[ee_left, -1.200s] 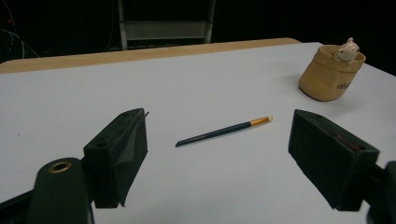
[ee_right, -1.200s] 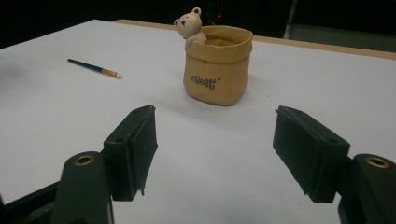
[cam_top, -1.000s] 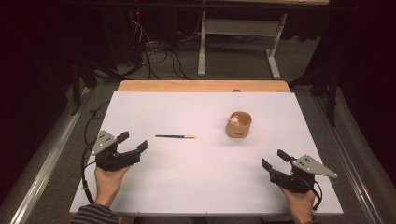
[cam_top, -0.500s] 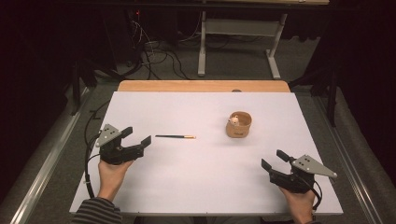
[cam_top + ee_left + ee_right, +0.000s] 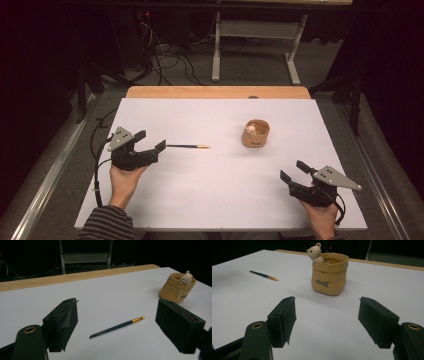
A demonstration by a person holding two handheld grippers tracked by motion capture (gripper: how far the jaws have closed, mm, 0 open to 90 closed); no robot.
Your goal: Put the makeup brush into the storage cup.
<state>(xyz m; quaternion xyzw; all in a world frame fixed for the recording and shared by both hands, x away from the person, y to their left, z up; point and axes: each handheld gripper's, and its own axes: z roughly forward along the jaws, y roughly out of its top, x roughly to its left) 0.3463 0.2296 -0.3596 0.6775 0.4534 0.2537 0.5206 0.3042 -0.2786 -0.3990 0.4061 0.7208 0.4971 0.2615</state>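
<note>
1. Left gripper (image 5: 151, 150): jaws apart, empty, held at the table's (image 5: 210, 200) left side, pointing right along it.
2. Brush (image 5: 187, 146): lies flat just right of the left gripper, its long axis running left–right, dark handle end nearest the jaws, gold tip toward the pot (image 5: 255, 134).
3. Right gripper (image 5: 295, 173): jaws apart, empty, well away from the brush; the left is judged the nearer.

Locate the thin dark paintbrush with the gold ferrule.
In the high view, the thin dark paintbrush lies left of centre on the white table, just ahead of the open left gripper.
</note>
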